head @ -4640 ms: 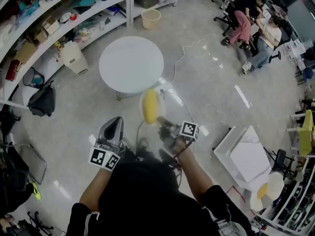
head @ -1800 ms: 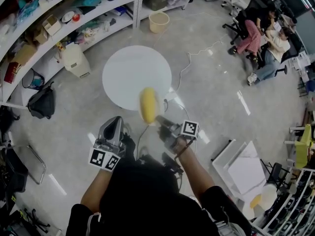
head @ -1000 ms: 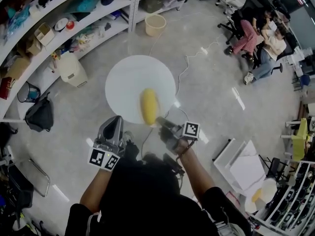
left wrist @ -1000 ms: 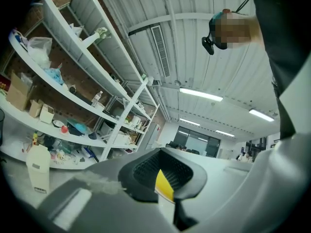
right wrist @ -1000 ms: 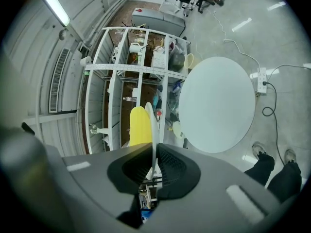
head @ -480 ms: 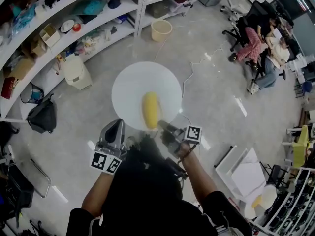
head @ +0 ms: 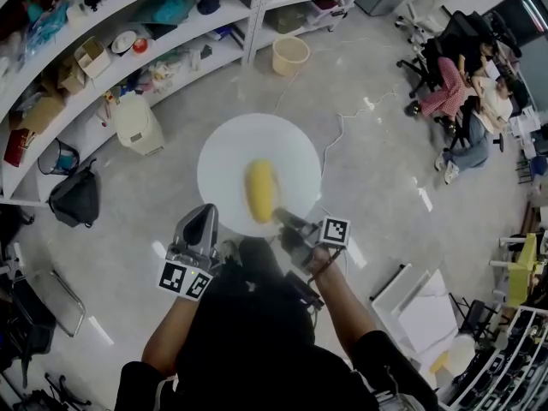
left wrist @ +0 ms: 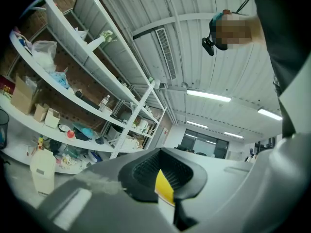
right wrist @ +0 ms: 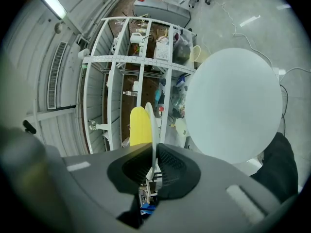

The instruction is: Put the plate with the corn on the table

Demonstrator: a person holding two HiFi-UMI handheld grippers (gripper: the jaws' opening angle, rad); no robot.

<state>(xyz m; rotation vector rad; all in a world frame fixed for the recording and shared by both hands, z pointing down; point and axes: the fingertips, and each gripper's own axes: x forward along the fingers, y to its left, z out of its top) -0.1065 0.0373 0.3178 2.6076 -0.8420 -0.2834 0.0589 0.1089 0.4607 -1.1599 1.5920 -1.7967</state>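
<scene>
A yellow corn cob (head: pixel 260 191) lies on a thin pale plate (right wrist: pixel 153 126) that hangs over the near half of the round white table (head: pixel 231 148). In the head view the plate hardly shows against the white top. My right gripper (head: pixel 286 222) is shut on the plate's near rim; in the right gripper view the plate stands edge-on between the pads of that gripper (right wrist: pixel 152 160), with the corn (right wrist: pixel 138 126) to its left and the table (right wrist: pixel 233 106) at the right. My left gripper (head: pixel 202 216) is held up at the left, off the table, jaws together, nothing held.
Curved white shelves (head: pixel 103 24) full of boxes run along the back left. A cream bucket (head: pixel 289 56), a white canister (head: pixel 137 125) and a black bag (head: pixel 73 197) stand on the floor near them. People sit on chairs (head: pixel 467 101) at the right. A cable (head: pixel 342 127) trails from the table.
The person has walked up to the table. The corn and plate, once short of the table's near edge, now hang over its near half. Both grippers keep their grip and pose.
</scene>
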